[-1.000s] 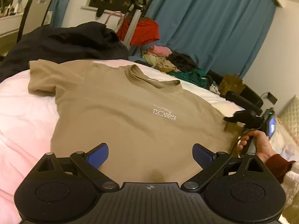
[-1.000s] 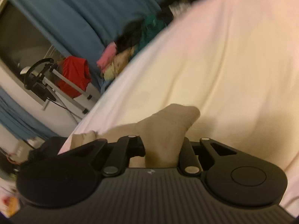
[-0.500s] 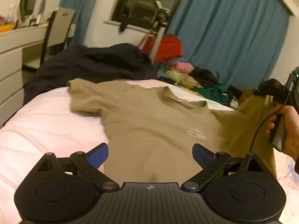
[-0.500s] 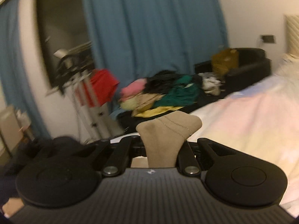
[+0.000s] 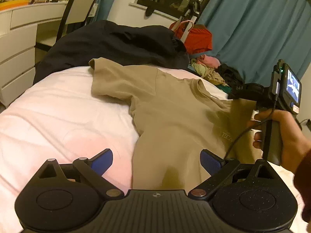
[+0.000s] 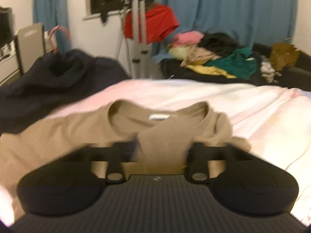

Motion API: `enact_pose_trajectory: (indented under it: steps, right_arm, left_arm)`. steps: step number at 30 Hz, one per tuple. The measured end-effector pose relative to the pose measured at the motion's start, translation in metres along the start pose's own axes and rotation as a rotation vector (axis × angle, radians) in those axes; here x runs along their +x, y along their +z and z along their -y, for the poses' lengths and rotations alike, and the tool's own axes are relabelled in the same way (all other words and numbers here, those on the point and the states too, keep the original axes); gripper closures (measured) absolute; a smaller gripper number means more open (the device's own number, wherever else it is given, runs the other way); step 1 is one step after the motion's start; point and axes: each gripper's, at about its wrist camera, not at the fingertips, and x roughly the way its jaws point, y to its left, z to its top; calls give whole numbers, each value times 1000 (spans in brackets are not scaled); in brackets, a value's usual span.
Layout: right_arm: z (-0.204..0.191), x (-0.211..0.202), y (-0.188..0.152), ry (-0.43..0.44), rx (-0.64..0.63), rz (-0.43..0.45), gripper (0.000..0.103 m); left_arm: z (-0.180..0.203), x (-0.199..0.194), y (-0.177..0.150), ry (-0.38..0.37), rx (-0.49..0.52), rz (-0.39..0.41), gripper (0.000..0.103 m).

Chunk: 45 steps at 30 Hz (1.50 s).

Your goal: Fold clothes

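Since a second ago, the side of the tan T-shirt (image 5: pixel 175 126) that my right gripper (image 6: pixel 164 149) was pinching is coming across from the bed's right edge and over the chest. My left-wrist view is swinging toward the bed's left side.

Largest first: the bed (image 5: pixel 58 116) is carrying the shirt, whose long axis is running from the near edge, under my tools, to the collar (image 6: pixel 157 116) toward the far edge. A dark heap (image 5: pixel 116 42) is lying at the far left corner, touching the shirt's outstretched sleeve (image 5: pixel 116 81). A clothes pile (image 6: pixel 213 58) is sitting beyond the far edge, well apart. No container is showing anywhere.

My right hand (image 5: pixel 281 136) is holding its tool over the shirt's chest. Its jaws have just been opening, with the carried fabric lying between them. The blur is hiding whether the pads are pressing it, so I cannot tell.

My left gripper (image 5: pixel 156 161) is hovering spread and empty over the hem at the near edge. The flat sleeve is lying ahead and to its left, so I am judging the left hand nearer for the next fold.
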Motion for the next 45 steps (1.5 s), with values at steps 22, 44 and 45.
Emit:
enact_pose_trajectory:
  steps: [22,44,45]
  right_arm:
    - [78,-306,-158,166,121,350,0]
    - [249,-344,-233,-119,569,464,0]
    - [253,-345,-236,-118,580,473,0]
  left_arm:
    - [53,-55,-42,-59,221,20,5]
    - [207,-55,-148,-271,447,-235,19]
    - [214,-55,-155,-293,450,-256,20]
